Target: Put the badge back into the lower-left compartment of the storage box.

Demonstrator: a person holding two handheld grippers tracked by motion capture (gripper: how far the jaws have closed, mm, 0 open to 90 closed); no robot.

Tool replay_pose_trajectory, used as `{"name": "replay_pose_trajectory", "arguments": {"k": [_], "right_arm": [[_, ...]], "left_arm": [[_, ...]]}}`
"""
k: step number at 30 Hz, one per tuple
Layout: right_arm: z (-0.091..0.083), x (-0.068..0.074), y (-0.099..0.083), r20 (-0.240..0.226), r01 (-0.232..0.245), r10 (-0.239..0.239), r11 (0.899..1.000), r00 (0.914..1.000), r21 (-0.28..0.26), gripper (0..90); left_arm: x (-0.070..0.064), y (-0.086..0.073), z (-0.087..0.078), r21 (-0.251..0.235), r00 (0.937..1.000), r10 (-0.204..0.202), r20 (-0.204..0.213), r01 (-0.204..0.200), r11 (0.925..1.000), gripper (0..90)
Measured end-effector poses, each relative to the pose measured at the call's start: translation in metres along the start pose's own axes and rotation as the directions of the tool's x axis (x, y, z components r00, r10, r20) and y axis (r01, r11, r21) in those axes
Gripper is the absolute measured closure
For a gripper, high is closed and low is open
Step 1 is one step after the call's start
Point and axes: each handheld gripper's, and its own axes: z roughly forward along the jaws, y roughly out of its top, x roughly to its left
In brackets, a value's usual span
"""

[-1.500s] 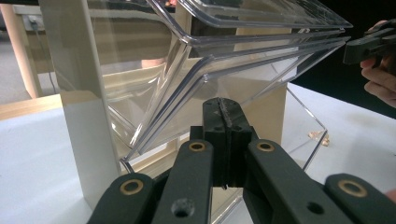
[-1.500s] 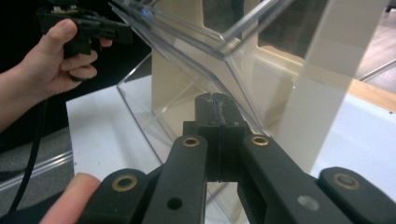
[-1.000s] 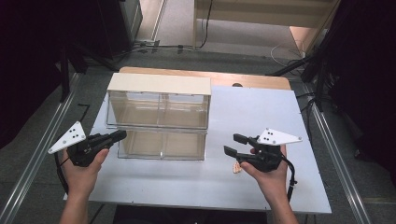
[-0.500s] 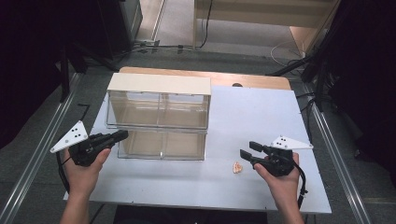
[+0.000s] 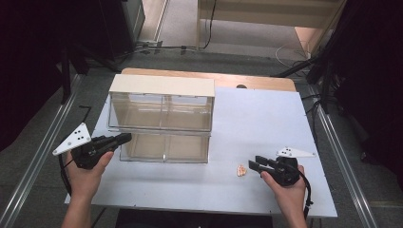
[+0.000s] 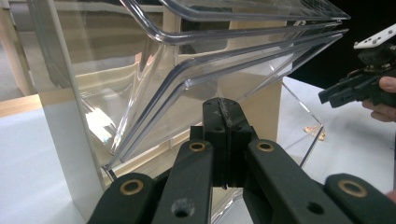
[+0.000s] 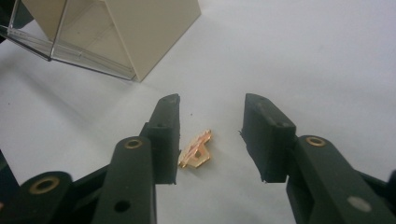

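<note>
1. While the left gripper point(image 5: 124, 137) stays parked at the drawer cabinet point(image 5: 161, 102), the right gripper point(image 5: 253, 165) has dropped back toward the bench's near edge since a second ago, when it sat higher up and farther from that edge.
2. Right gripper now: jaws spread wide, low over the bench point(image 5: 266, 118), pointing left at a small orange-gold piece point(image 5: 242, 170).
3. Seen from the right gripper view, that piece point(image 7: 197, 149) lies flat on the white surface between the two jaws, close against the left-hand jaw and apart from the other; nothing is gripped.
4. Half a second ago the piece lay just clear of the jaw tips on their left; the jaws have since moved up around it. The piece itself has not shifted: near the near edge, right of centre, in front of the cabinet's right front corner.
5. Left gripper, in its own view point(image 6: 223, 109): jaws pressed together, tips at the clear lip of the lower left drawer point(image 6: 196, 84). Whether they pinch the plastic or merely touch it, I cannot tell.
6. Left hand point(image 5: 85, 173) and its gripper sit where they were in both earlier frames, at the cabinet's lower left front corner.
7. Cabinet unmoved, cream top, clear drawers, left of the bench's centre.
</note>
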Motion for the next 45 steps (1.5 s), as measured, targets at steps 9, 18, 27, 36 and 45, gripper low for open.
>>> {"name": "replay_pose_trajectory", "arguments": {"k": [9,18,27,36,45], "right_arm": [[0.012,-0.003,-0.014,-0.002,-0.035,0.035,0.999,0.9994,0.036,60.1],[0.028,-0.003,-0.018,-0.022,-0.102,0.104,0.992,0.9943,0.067,61.8],[0.031,-0.005,-0.021,-0.036,-0.157,0.161,0.984,0.9863,0.084,67.4],[0.033,-0.007,-0.022,-0.071,-0.186,0.195,0.976,0.9783,0.113,75.7],[0.029,-0.004,-0.019,-0.138,-0.141,0.154,0.985,0.9784,0.098,85.9]], "left_arm": [[0.0,0.0,0.0,0.003,1.0,0.005,0.001,-0.005,1.0,90.0],[0.0,0.0,0.0,0.0,1.0,0.004,0.003,-0.004,1.0,90.0],[0.0,-0.001,0.001,0.001,1.0,-0.003,0.006,0.003,1.0,90.0],[0.001,-0.001,0.001,0.0,1.0,-0.004,0.007,0.004,1.0,90.0],[0.001,-0.001,0.001,-0.001,1.0,-0.005,0.009,0.005,1.0,90.0]]}}
